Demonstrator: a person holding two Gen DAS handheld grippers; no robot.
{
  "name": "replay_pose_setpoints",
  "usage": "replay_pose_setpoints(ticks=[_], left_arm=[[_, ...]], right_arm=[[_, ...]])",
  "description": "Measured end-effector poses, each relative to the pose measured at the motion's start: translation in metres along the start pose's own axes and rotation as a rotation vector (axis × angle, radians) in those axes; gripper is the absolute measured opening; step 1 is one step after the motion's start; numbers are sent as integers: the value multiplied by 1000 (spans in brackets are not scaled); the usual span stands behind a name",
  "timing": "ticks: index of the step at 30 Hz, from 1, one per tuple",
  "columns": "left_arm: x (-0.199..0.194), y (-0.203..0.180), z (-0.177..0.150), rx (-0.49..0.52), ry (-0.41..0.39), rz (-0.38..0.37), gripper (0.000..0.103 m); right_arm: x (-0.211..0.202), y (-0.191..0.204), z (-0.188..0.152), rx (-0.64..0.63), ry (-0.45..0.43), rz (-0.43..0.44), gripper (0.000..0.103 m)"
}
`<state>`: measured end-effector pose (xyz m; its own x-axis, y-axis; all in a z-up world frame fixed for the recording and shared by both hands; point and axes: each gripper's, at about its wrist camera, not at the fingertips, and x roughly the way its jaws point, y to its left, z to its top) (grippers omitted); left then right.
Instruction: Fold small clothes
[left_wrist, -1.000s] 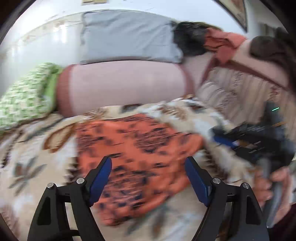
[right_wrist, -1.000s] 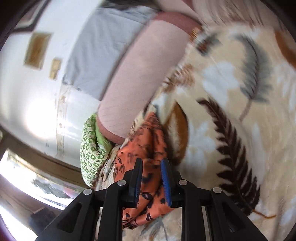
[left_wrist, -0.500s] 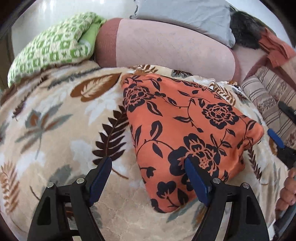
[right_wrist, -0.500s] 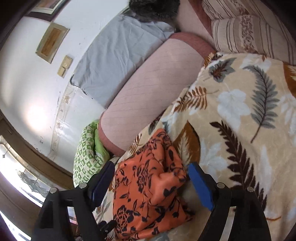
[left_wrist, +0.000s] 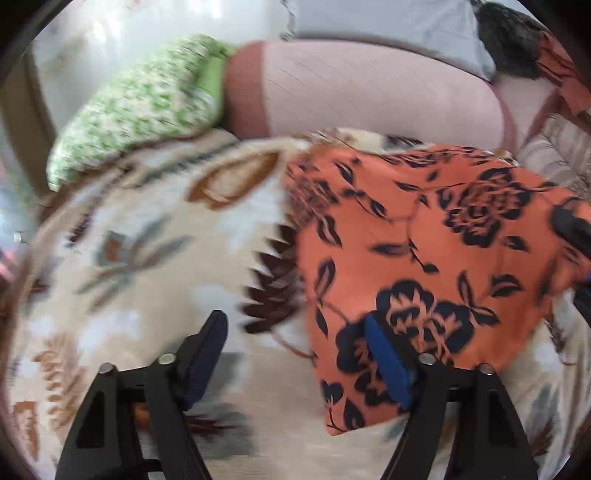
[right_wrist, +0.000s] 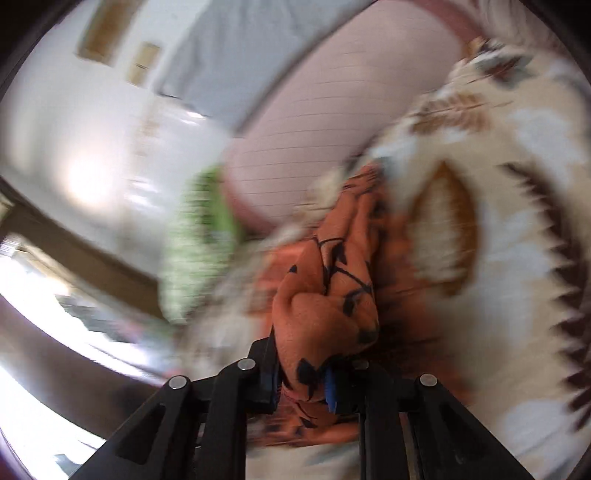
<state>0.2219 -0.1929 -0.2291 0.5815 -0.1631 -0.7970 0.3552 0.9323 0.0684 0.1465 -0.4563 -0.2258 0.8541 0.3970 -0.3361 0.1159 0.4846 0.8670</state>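
Right wrist view: right claw (right_wrist: 301, 384) has a bunched corner of the orange floral garment (right_wrist: 328, 306) between its pads, jaws closing on it; cloth fills the gap and bulges out in front.
Why the pinch: looks like a corner grab, so that edge can be carried over the rest of the garment for a fold.
Garment place: on the leaf-print blanket (left_wrist: 122, 258) of the bed, near side of the pink bolster (left_wrist: 369, 92), its far edge close to the bolster.
Garment shape: roughly triangular in the left wrist view, spread mostly flat on the blanket; likely already folded once, one more fold to go.
Left claw (left_wrist: 295, 350): spread wide and easing inward, nothing gripped. One blue pad (left_wrist: 384, 365) sits over the garment's near corner, the other over bare blanket.
Why it hangs there: probably to pin or take the near edge while the right side lifts.
Green pillow (left_wrist: 136, 107): touching the bolster's end, on the side away from the garment, clear of the work.
Risk: thin slippery cloth; the bunched corner could slip out and skew the fold.
Blur: both views smeared, contact of the left pad with cloth can't be told.
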Motion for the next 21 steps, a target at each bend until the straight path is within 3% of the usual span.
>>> replay_pose_setpoints(ticks=[2, 3, 4, 6, 7, 9, 10, 12, 14, 15, 16, 19, 21], left_arm=[[-5, 12, 2, -35, -17, 11, 75], [-5, 15, 2, -43, -12, 5, 75], [-2, 16, 1, -44, 0, 5, 75], [6, 12, -1, -39, 22, 6, 75], [10, 8, -2, -33, 30, 2, 75], [13, 1, -5, -11, 21, 31, 73], [14, -1, -6, -2, 15, 34, 73], [15, 1, -8, 15, 2, 39, 73], [16, 3, -12, 24, -8, 33, 73], [15, 4, -14, 26, -14, 31, 73], [15, 4, -16, 26, -19, 31, 73], [13, 9, -21, 13, -42, 11, 73], [13, 11, -23, 7, -48, -1, 73]], right_arm=[[-1, 1, -3, 17, 27, 88, 18], [0, -8, -4, 54, 46, 79, 18], [2, -18, -4, 87, 60, 46, 18], [4, -55, -2, 167, 102, -170, 19], [7, -75, -2, 211, 144, -235, 23], [7, -96, 0, 316, 197, -177, 28], [1, -96, 4, 316, 201, -179, 35], [-16, -88, 15, 250, 148, -207, 40], [-40, -75, 25, 181, 14, -259, 58], [-55, -64, 27, 124, -91, -280, 59], [-62, -55, 28, 76, -142, -264, 58], [-49, -25, 21, -49, -109, -153, 55], [-28, -6, 8, -162, -43, -190, 41]])
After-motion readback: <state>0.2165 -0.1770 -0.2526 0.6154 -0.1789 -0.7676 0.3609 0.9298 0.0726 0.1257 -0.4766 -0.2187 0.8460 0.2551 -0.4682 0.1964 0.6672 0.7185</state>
